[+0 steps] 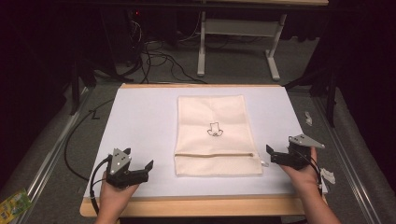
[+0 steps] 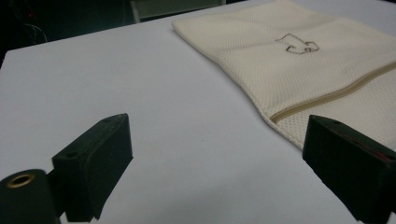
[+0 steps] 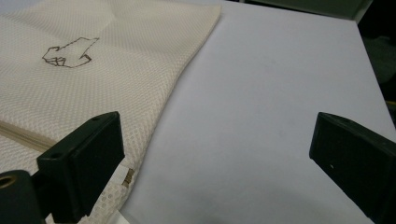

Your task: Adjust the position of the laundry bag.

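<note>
A cream mesh bag (image 1: 215, 135) lies flat in the middle of the white table sheet (image 1: 140, 121). A zipper (image 1: 215, 154) runs across its near end and a small dark embroidered figure (image 1: 215, 129) sits at its centre. My left gripper (image 1: 140, 171) is held near the table's front left, open, a short way left of the bag's near corner (image 2: 299, 135). My right gripper (image 1: 273, 156) is open just right of the zipper's end, its left jaw over the bag's edge (image 3: 154, 126). Nothing is between either pair of jaws.
The wooden table edge (image 1: 201, 207) runs along the front. Small white scraps (image 1: 328, 176) lie on the grey floor mat at the right. A green packet (image 1: 11, 203) lies at the lower left. Cables (image 1: 154, 58) and a table's legs (image 1: 201, 42) stand beyond the far edge.
</note>
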Demonstrator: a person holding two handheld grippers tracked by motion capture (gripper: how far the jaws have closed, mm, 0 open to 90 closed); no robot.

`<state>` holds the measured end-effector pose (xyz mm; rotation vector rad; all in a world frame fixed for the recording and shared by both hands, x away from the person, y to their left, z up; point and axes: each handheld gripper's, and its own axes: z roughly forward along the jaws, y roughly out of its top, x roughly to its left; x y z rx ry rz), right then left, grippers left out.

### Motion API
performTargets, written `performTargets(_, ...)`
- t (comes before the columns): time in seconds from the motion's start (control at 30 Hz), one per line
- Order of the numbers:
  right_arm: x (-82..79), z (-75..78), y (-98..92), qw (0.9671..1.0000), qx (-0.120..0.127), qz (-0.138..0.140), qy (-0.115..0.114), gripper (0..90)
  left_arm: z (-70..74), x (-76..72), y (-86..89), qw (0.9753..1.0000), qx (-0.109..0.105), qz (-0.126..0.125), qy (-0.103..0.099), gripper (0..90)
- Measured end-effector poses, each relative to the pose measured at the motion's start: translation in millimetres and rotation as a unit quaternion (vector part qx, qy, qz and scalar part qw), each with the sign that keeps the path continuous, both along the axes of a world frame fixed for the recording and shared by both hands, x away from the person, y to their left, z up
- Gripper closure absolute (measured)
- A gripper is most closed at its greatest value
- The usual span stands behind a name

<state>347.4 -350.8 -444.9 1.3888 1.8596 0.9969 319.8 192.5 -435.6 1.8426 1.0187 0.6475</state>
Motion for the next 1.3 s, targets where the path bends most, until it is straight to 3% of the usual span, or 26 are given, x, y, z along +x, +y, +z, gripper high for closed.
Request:
performTargets(0.07,-2.2,0.4,-0.6,1.0,0.007,-0.003,0.003,2.9,3.1,-2.9,2.6,0.9999,-0.009,0.003,-0.004,11.0)
performTargets(0.17,-7.0,2.9,-3.1,0.9999,0.013,0.001,0.0,2.1,1.5,-2.0,2.7,0.9998,0.001,0.014,-0.012,11.8)
performTargets(0.23,-11.9,6.8,-6.0,0.9997,0.022,0.004,-0.005,1.8,-3.0,3.5,1.7,0.9998,-0.01,0.013,0.005,12.1)
performTargets(0.33,-14.3,8.4,-6.9,0.9996,0.027,0.008,-0.007,1.6,-6.6,6.5,-3.2,0.9998,-0.013,0.011,0.014,15.2)
performTargets(0.43,-15.5,8.0,-5.9,0.9994,0.033,0.011,-0.005,1.8,-8.7,6.8,-9.9,0.9999,-0.01,0.006,0.011,15.1)
performTargets(0.57,-16.8,3.5,-0.2,0.9991,0.03,0.03,0.003,6.9,-16.8,12.6,-33.5,0.9992,-0.005,-0.021,0.033,16.6)
performTargets(0.63,-17.3,2.3,1.5,0.9991,0.028,0.032,0.005,8.0,-18.5,14.6,-39.1,0.9986,-0.008,-0.03,0.042,22.2)
performTargets(0.67,-17.7,0.8,3.1,0.9989,0.028,0.036,0.006,9.4,-21.3,18.1,-48.1,0.9972,-0.023,-0.044,0.056,22.2)
performTargets(0.73,-19.2,-4.5,8.8,0.9981,0.03,0.052,0.014,15.5,-26.3,24.7,-63.7,0.9946,-0.034,-0.06,0.078,27.2)
performTargets(0.77,-19.2,-4.5,8.8,0.9981,0.03,0.052,0.014,15.5,-26.3,24.7,-63.7,0.9946,-0.034,-0.06,0.078,30.1)
performTargets(0.9,-17.4,-13.1,18.6,0.9961,0.025,0.076,0.037,23.0,-35.2,29.9,-85.7,0.9904,-0.007,-0.077,0.115,36.2)
performTargets(1.03,-17.6,-20.3,26.4,0.9936,0.025,0.095,0.056,35.1,-41.0,28.9,-94.1,0.9885,0.016,-0.089,0.122,42.5)
performTargets(1.1,-18.4,-25.5,32.4,0.9925,0.008,0.1,0.071,43.5,-42.8,28.7,-94.7,0.9881,0.024,-0.09,0.122,58.2)
performTargets(1.13,-18.7,-26.9,33.6,0.992,0.008,0.102,0.075,46.2,-46.8,28.1,-97.3,0.9863,0.034,-0.095,0.13,62.3)
performTargets(1.2,-18.7,-27.9,34.2,0.9915,0.01,0.104,0.078,49.1,-47.3,26.8,-97.7,0.9874,0.037,-0.091,0.124,63.9)
performTargets(1.3,-18.2,-33.3,36.4,0.9886,0.008,0.115,0.098,59.7,-47.4,27.6,-96.2,0.9882,0.033,-0.081,0.126,74.8)
